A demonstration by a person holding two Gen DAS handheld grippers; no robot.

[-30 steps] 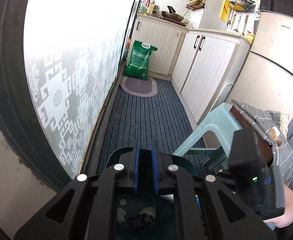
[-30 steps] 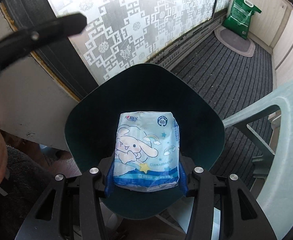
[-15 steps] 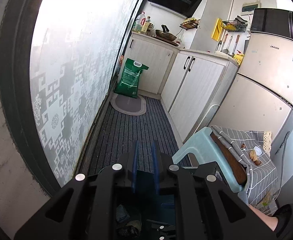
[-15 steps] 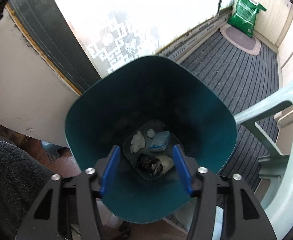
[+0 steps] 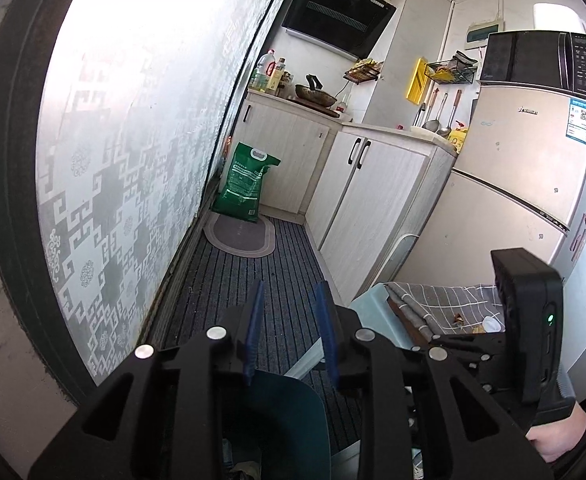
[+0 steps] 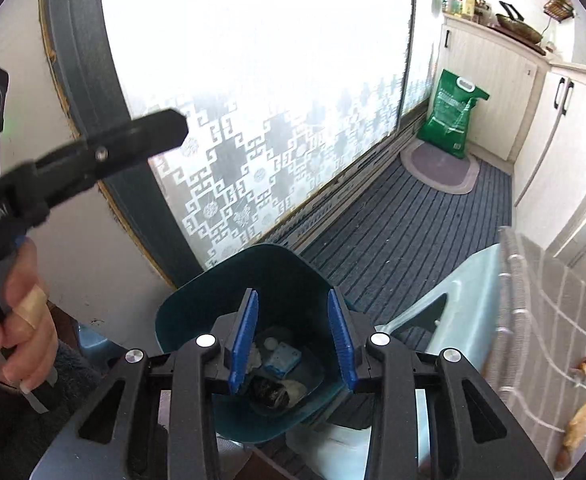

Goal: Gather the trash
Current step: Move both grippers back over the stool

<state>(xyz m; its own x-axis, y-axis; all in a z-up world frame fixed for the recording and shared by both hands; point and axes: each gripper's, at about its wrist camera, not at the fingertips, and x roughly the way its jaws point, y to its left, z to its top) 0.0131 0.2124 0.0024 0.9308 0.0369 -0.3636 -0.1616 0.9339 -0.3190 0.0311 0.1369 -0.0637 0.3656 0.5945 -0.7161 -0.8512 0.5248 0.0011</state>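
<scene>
Scraps of trash [image 6: 579,416] lie on the grey checked cloth [image 6: 549,320] at the right edge of the right wrist view, the cloth draped over a pale plastic chair [image 6: 449,300]. They are tan, crumpled bits, too small to identify. These appear to be what remains to collect.

The teal bin [image 6: 293,272] stands on the floor directly below the right gripper [image 6: 293,332], at the near centre of that view. Several discarded items, among them a small blue-and-white packet [image 6: 281,360], already rest at its bottom.

Right gripper: fingers spread with nothing between them, only the bin's interior seen through the gap, and the jaws are closing. Left gripper [image 5: 291,330]: fingers apart with nothing pinched (floor mat visible between them), and the jaws are opening. A hand [image 6: 17,320] holds the left gripper's handle at the left edge of the right wrist view.

Deciding relation: the scraps lie to the right of the right gripper's fingers and farther out, well apart from them, while the left gripper sits across the bin on the opposite side. The right hand is judged the nearer one. The largest scrap's long axis runs roughly near-to-far on the cloth, so a grasp across it would probably call for swinging right and reopening the fingers.
</scene>
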